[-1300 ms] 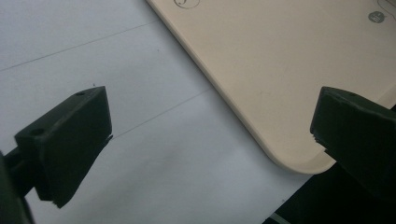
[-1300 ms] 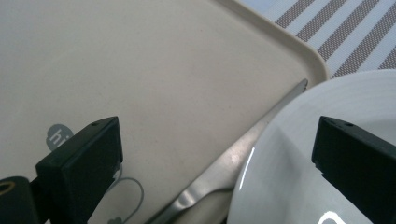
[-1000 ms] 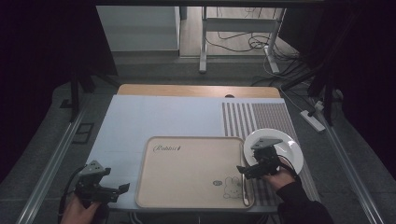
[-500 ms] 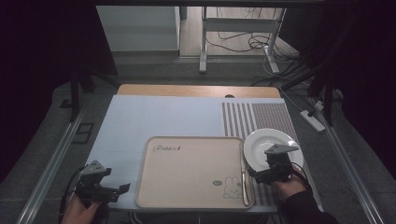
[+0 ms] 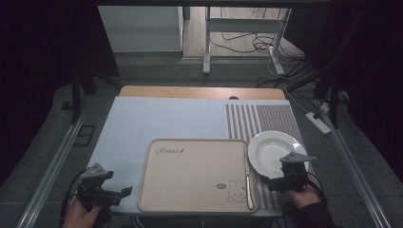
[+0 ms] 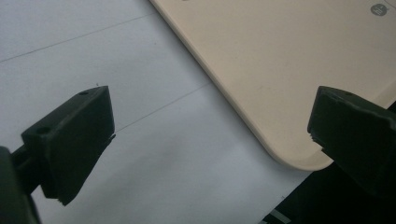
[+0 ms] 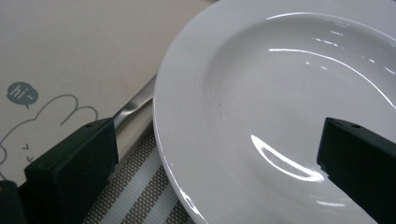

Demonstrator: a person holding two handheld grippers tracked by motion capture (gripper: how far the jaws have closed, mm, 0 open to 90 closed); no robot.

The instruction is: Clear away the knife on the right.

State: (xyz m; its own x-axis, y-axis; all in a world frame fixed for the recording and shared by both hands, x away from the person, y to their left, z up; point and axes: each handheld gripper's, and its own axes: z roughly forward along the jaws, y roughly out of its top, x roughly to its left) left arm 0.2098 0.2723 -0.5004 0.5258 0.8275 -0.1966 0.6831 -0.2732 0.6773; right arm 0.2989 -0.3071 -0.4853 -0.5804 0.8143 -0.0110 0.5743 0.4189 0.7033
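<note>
Plate first: the white plate is sitting on the striped mat at the right of the table, its left rim just beside the right edge of the beige tray. You are holding your right gripper low at the plate's near rim, and in the right gripper view its jaws are standing wide apart, one over the mat by the tray's edge and one over the plate's bowl (nothing is pinched between them). A metal utensil is lying along the tray's right side, next to the plate; what kind it is, I cannot tell. Your left gripper is hovering near the tray's near left corner, over the pale table cover. Its jaws are also spread wide and gripping nothing, as the left gripper view is showing.
</note>
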